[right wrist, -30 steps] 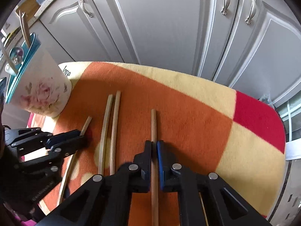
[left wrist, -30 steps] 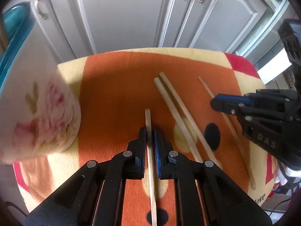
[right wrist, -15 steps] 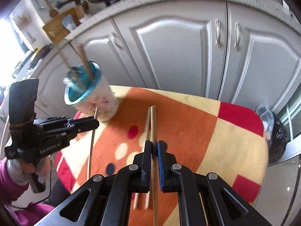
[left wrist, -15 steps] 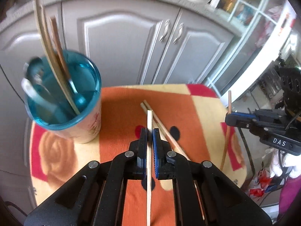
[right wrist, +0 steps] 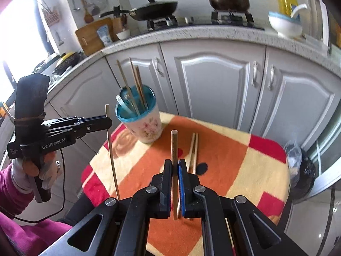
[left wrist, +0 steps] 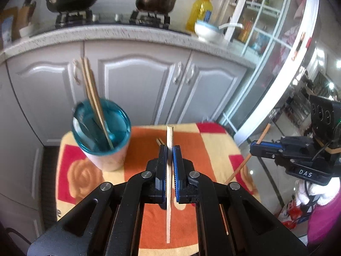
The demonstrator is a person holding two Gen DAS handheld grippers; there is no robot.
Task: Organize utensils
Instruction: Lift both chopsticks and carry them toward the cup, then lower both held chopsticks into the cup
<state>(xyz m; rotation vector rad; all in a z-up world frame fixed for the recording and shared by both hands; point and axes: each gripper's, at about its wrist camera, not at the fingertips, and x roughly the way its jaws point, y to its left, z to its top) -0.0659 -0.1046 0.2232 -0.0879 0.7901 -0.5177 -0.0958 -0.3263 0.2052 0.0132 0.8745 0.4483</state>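
- Kitchen, blanket-covered stool [right wrist: 245,149] before grey cabinets.
- Left gripper [left wrist: 169,149] clamped on pale chopstick [left wrist: 169,192]; cup [left wrist: 102,136] upper left, nearer.
- Right gripper [right wrist: 175,162] clamped on brown chopstick [right wrist: 174,147], near upright.

The cup [right wrist: 142,121] stood at the far left corner of the blanket [right wrist: 245,166], and its chopsticks [right wrist: 136,85] rose above the rim and narrowed the opening. Two loose chopsticks [right wrist: 194,149] lay in the middle; the right side was open.
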